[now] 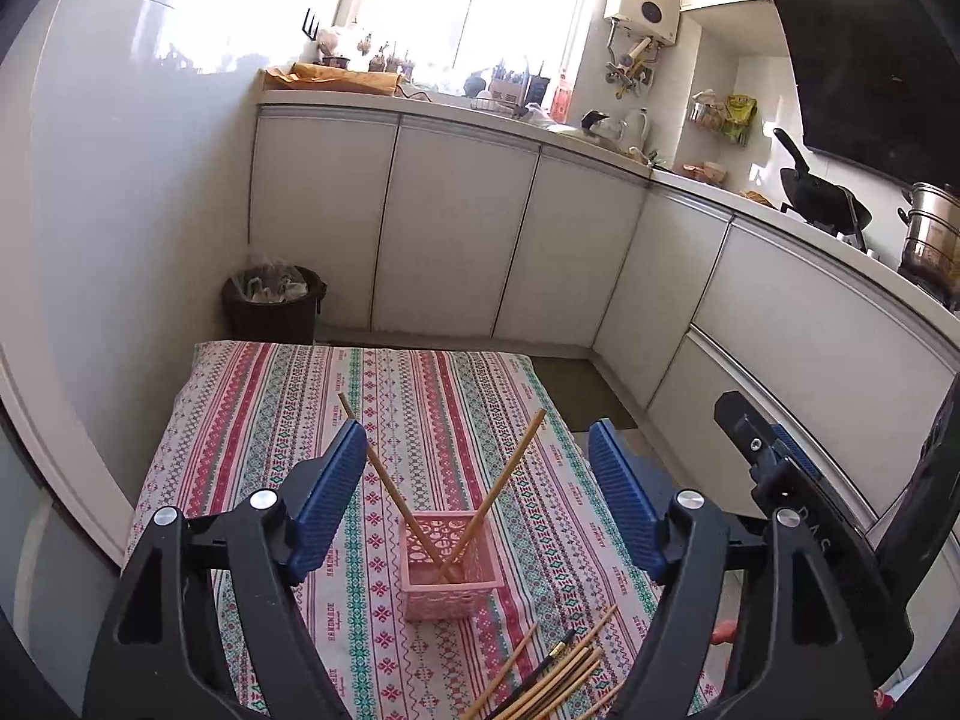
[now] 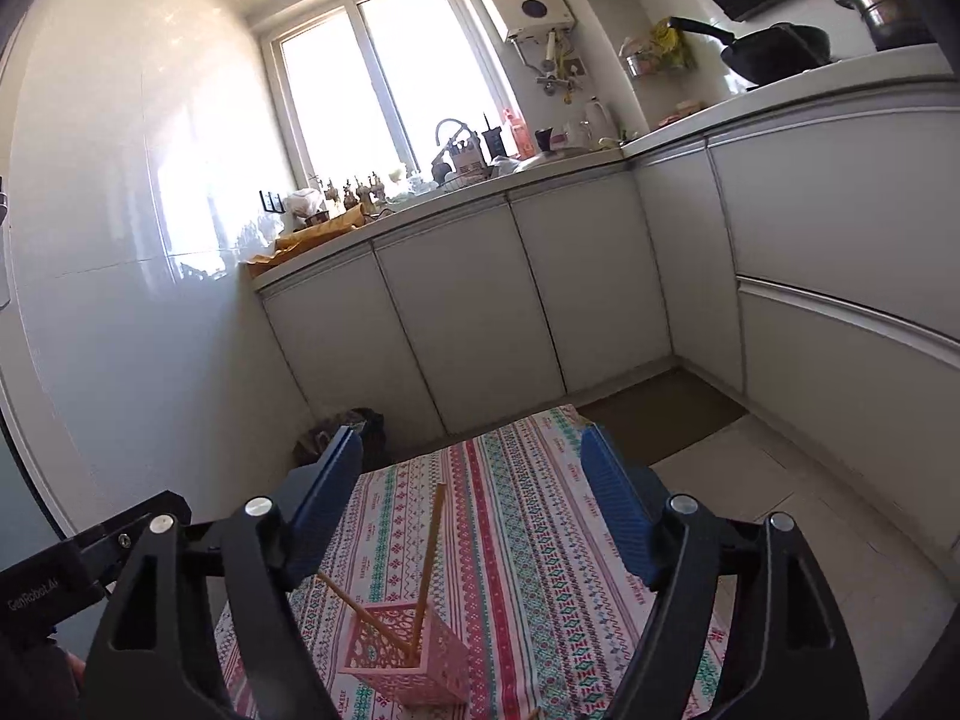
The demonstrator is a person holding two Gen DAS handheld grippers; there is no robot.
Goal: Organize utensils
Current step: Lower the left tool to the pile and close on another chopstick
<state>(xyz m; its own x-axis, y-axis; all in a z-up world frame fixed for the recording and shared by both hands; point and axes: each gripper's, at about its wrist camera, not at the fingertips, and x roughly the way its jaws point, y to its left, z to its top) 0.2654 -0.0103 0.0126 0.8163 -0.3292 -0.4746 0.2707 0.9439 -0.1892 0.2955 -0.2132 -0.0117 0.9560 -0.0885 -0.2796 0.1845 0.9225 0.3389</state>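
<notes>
A pink lattice basket (image 1: 450, 567) stands on the striped tablecloth (image 1: 252, 420) with two wooden chopsticks (image 1: 510, 474) leaning crossed inside it. A pile of loose chopsticks (image 1: 558, 678) lies on the cloth at the near right. My left gripper (image 1: 477, 474) is open and empty, above and behind the basket. The right gripper's body (image 1: 774, 474) shows at the right edge. In the right wrist view the basket (image 2: 414, 654) with its two chopsticks (image 2: 429, 558) sits low between the fingers. My right gripper (image 2: 471, 492) is open and empty above it.
A dark trash bin (image 1: 273, 303) stands beyond the table by the white wall. White cabinets (image 1: 456, 240) and a cluttered counter run along the back and right. A wok (image 1: 822, 192) and a steel pot (image 1: 933, 234) sit at the right.
</notes>
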